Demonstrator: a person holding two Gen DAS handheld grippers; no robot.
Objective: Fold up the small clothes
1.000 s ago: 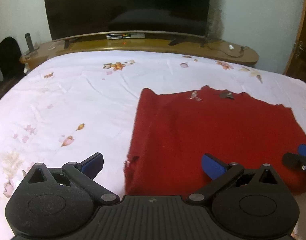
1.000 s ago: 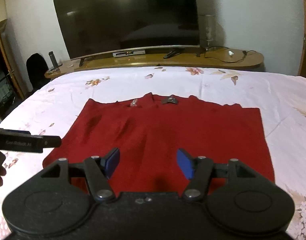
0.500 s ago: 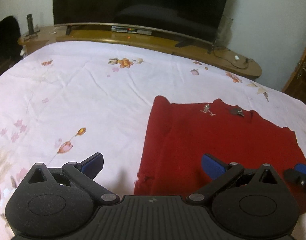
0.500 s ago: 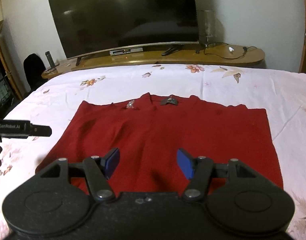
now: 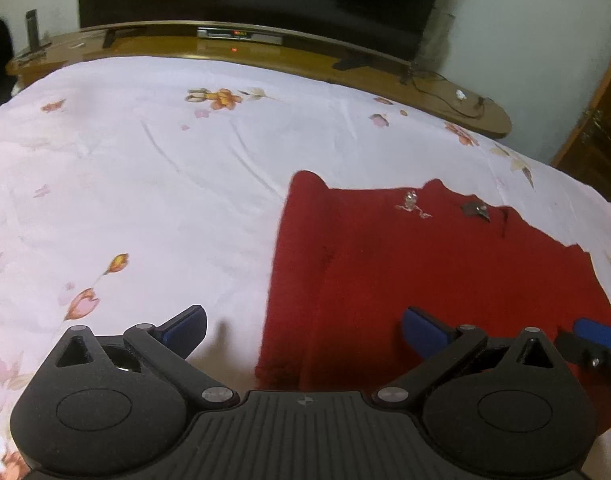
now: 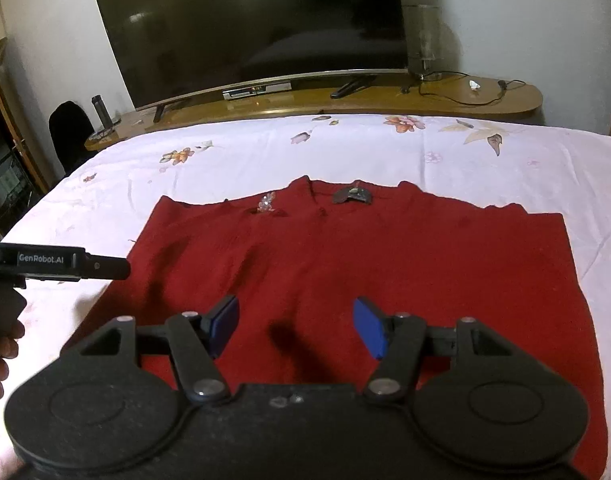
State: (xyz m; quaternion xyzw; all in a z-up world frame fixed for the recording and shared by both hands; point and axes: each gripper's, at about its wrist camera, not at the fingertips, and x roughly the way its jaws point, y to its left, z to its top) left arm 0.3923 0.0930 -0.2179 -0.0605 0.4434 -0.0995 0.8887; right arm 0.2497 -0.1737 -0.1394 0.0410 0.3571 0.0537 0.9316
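A red knit garment (image 6: 365, 264) lies flat on the bed, neckline toward the TV, its sides folded in. It also shows in the left wrist view (image 5: 445, 264). My left gripper (image 5: 305, 328) is open and empty, over the garment's near left edge. My right gripper (image 6: 297, 324) is open and empty, above the garment's near middle. The left gripper's body (image 6: 57, 266) shows at the left in the right wrist view. A blue fingertip of the right gripper (image 5: 597, 332) shows at the right edge of the left wrist view.
The bed has a white floral sheet (image 5: 145, 184). Beyond it runs a curved wooden TV bench (image 6: 345, 100) with a large TV (image 6: 249, 28), cables and a glass vase (image 6: 425, 40). A wooden door (image 5: 601, 128) stands at the right.
The left gripper has moved forward and turned so the garment sits further right and nearer. The right gripper has drawn slightly closer to the garment. Both stay open.
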